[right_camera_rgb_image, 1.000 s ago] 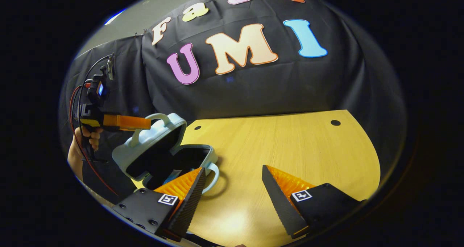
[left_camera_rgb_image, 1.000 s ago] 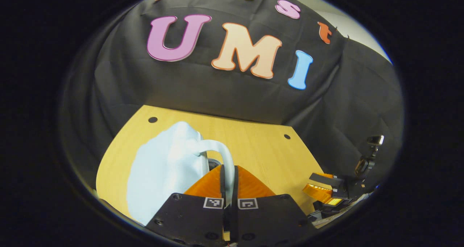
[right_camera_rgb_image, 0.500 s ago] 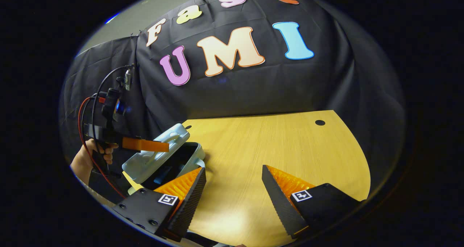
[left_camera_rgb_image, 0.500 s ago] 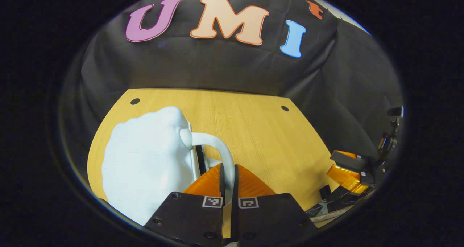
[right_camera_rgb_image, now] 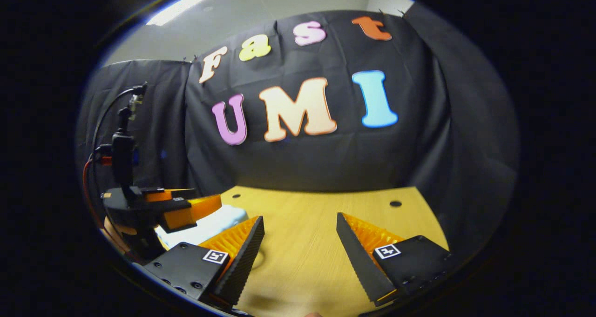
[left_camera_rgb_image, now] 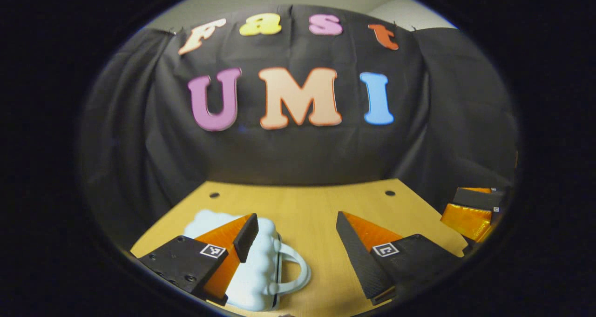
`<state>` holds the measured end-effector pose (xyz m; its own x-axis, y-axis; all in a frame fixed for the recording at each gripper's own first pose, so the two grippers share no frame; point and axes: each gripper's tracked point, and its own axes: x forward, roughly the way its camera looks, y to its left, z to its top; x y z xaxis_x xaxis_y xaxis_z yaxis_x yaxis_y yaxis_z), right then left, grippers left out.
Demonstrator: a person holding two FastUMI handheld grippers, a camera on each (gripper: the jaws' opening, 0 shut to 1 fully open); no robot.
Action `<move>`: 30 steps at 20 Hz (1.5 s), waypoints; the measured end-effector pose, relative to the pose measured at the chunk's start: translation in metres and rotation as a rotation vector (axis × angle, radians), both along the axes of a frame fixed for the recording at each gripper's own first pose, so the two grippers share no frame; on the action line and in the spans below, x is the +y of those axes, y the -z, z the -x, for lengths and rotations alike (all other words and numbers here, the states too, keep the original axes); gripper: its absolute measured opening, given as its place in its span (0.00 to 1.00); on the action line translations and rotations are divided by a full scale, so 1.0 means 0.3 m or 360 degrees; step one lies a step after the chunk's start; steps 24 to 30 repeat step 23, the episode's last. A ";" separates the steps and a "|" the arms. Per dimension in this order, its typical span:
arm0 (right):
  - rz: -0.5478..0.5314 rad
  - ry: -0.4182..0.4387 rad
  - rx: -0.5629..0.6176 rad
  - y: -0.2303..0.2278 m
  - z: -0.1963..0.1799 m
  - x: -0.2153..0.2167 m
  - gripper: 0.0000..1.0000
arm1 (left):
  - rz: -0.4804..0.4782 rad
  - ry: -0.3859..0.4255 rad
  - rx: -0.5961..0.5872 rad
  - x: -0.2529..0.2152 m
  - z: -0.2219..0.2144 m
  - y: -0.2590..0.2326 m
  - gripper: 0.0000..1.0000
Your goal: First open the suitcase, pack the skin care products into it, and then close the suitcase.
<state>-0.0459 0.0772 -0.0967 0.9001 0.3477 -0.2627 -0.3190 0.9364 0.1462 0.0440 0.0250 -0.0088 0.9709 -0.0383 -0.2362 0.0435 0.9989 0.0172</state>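
Note:
The pale blue suitcase lies flat on the wooden table with its lid down and its looped handle pointing right. My left gripper is open just above it; one finger overlaps the lid and nothing sits between the fingers. In the right gripper view, the suitcase peeks out beneath the left gripper at the left. My right gripper is open over bare table, well to the right of the case. It also appears in the left gripper view as the right gripper at the far right.
The table has small round holes near its back corners. Black cloth walls close off the back and sides. A cabled camera mount rises from the left gripper.
My left gripper lowered the lid by the handle, let go, opened and drew back. The case went from part open to lid down. The right gripper stayed open and tilted upward.

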 end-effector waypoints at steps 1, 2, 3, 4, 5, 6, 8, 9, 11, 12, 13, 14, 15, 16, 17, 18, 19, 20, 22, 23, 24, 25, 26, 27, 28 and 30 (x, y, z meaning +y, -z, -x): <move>-0.0016 0.0010 -0.0085 -0.073 -0.011 0.009 0.98 | -0.0010 -0.0008 -0.0066 -0.016 0.007 -0.053 0.98; -0.0031 0.0032 -0.0162 -0.142 -0.013 0.015 0.98 | -0.0015 0.0014 -0.0124 -0.043 0.012 -0.102 0.97; -0.0039 0.0066 -0.0239 -0.207 -0.020 0.013 0.98 | -0.0038 0.0046 -0.0153 -0.060 0.011 -0.143 0.97; -0.0051 0.0103 -0.0304 -0.260 -0.025 0.012 0.94 | -0.0070 0.0072 -0.0192 -0.060 0.009 -0.184 1.00; -0.0067 0.0129 -0.0350 -0.307 -0.025 0.020 0.98 | -0.0104 0.0096 -0.0221 -0.057 0.005 -0.220 0.96; -0.0083 0.0153 -0.0378 -0.337 -0.020 0.032 0.98 | -0.0126 0.0113 -0.0238 -0.048 0.003 -0.242 0.96; -0.0098 0.0167 -0.0429 -0.395 -0.003 0.069 0.98 | -0.0107 0.0136 -0.0305 -0.039 -0.005 -0.298 0.96; -0.0082 0.0188 -0.0453 -0.415 0.004 0.073 0.97 | -0.0082 0.0143 -0.0317 -0.036 -0.004 -0.317 0.96; -0.0052 0.0206 -0.0496 -0.441 0.028 0.091 0.97 | -0.0047 0.0181 -0.0327 -0.027 0.004 -0.328 0.96; -0.0035 0.0213 -0.0509 -0.448 0.044 0.100 0.94 | -0.0045 0.0185 -0.0325 -0.010 0.004 -0.328 0.96; -0.0019 0.0219 -0.0515 -0.445 0.047 0.109 0.98 | -0.0050 0.0183 -0.0315 0.010 0.007 -0.325 0.96; -0.0005 0.0229 -0.0514 -0.443 0.053 0.119 0.97 | -0.0044 0.0186 -0.0317 0.020 0.010 -0.328 0.96; -0.0008 0.0235 -0.0516 -0.446 0.053 0.131 0.98 | -0.0038 0.0189 -0.0322 0.031 0.010 -0.332 0.96; -0.0016 0.0239 -0.0522 -0.452 0.053 0.137 0.98 | -0.0034 0.0187 -0.0334 0.046 0.010 -0.342 0.96; -0.0017 0.0243 -0.0525 -0.457 0.053 0.136 0.98 | -0.0034 0.0186 -0.0346 0.056 0.015 -0.353 0.96; -0.0015 0.0247 -0.0527 -0.470 0.071 0.135 0.98 | -0.0036 0.0189 -0.0350 0.068 0.017 -0.354 0.96; -0.0014 0.0247 -0.0527 -0.480 0.081 0.141 0.98 | -0.0036 0.0193 -0.0352 0.072 0.016 -0.356 0.96; -0.0012 0.0245 -0.0527 -0.481 0.089 0.153 0.98 | -0.0034 0.0198 -0.0351 0.075 0.018 -0.354 0.96; -0.0004 0.0233 -0.0540 -0.483 0.095 0.173 0.98 | -0.0029 0.0212 -0.0344 0.077 0.018 -0.351 0.96; 0.0006 0.0230 -0.0546 -0.486 0.099 0.176 0.98 | -0.0032 0.0215 -0.0347 0.078 0.017 -0.353 0.96; 0.0006 0.0230 -0.0546 -0.486 0.099 0.176 0.98 | -0.0032 0.0215 -0.0347 0.078 0.017 -0.353 0.96; 0.0006 0.0230 -0.0546 -0.486 0.099 0.176 0.98 | -0.0032 0.0215 -0.0347 0.078 0.017 -0.353 0.96; 0.0006 0.0230 -0.0546 -0.486 0.099 0.176 0.98 | -0.0032 0.0215 -0.0347 0.078 0.017 -0.353 0.96; 0.0006 0.0230 -0.0546 -0.486 0.099 0.176 0.98 | -0.0032 0.0215 -0.0347 0.078 0.017 -0.353 0.96; 0.0006 0.0230 -0.0546 -0.486 0.099 0.176 0.98 | -0.0032 0.0215 -0.0347 0.078 0.017 -0.353 0.96; 0.0006 0.0230 -0.0546 -0.486 0.099 0.176 0.98 | -0.0032 0.0215 -0.0347 0.078 0.017 -0.353 0.96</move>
